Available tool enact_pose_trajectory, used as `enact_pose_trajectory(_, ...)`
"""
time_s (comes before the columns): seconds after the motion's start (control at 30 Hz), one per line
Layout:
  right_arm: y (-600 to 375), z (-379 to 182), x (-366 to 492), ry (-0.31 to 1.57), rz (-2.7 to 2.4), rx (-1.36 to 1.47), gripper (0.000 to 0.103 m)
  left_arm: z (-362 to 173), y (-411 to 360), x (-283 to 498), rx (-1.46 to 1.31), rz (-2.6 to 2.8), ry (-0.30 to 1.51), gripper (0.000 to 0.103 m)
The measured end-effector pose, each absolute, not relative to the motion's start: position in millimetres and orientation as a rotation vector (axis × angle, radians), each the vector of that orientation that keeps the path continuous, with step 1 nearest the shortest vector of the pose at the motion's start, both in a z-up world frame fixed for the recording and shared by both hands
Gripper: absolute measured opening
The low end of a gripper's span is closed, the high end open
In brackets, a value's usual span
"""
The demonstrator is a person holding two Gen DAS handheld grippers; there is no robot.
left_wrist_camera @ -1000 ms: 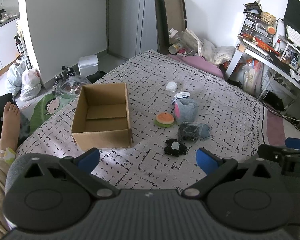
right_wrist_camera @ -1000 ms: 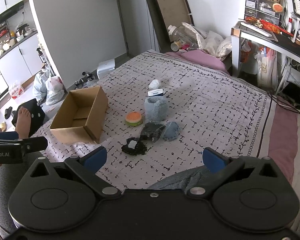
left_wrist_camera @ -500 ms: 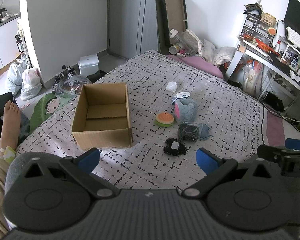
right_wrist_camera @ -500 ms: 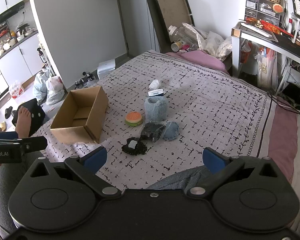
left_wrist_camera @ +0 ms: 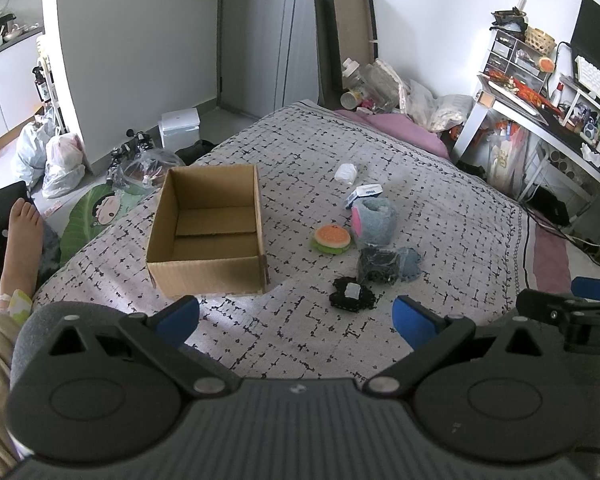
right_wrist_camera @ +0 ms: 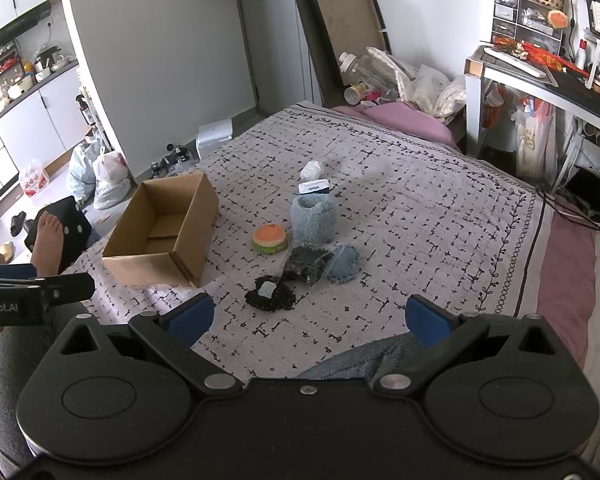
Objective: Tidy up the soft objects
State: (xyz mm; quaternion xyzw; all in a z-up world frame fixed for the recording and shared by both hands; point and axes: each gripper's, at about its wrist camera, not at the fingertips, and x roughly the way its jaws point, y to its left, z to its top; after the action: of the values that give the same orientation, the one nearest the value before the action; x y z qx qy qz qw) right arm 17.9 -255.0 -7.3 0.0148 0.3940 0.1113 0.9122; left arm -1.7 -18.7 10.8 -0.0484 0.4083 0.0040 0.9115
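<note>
Here's the bed (left_wrist_camera: 440, 200), its patterned grey quilt carrying everything, and on its left part sits the cardboard box (left_wrist_camera: 208, 276), open at the top and bare inside, nothing packed yet as far as either view shows. So the sorting looks to be right at the start: every soft thing lies out on the quilt, just to the right of the box. Biggest of the bunch, the fluffy blue roll (right_wrist_camera: 314, 216) stands upright with a pink edge showing in the left view. Touching its near side, the dark mesh bundle in a clear bag (right_wrist_camera: 308, 266) overlaps a flat blue pad (right_wrist_camera: 346, 266). Next down, the little burger plush (left_wrist_camera: 332, 238) sits just beside the roll, between it and the box. Nearest of all, the black crocheted piece (left_wrist_camera: 352, 296) with a pale tag on it. Behind the roll, a small white-and-blue carton (left_wrist_camera: 364, 194) and a crumpled white wad (left_wrist_camera: 346, 173) (soft or not, hard to say from here). The left tongs (left_wrist_camera: 296, 318) hang over the near edge of the bed, spread wide, gripping nothing; the right tongs (right_wrist_camera: 308, 318) likewise, wide apart and empty, well short of the pile. All pieces left to go, I'd judge.
</note>
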Motion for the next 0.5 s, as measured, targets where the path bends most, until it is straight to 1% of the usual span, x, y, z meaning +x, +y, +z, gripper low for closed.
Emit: enact_pose_trajectory(0.5,-248.9,-16.8,28.4,0.832,0.237,0.02,0.103,0.8,-12.0,10.1,-0.121,0.019,0.857,0.102)
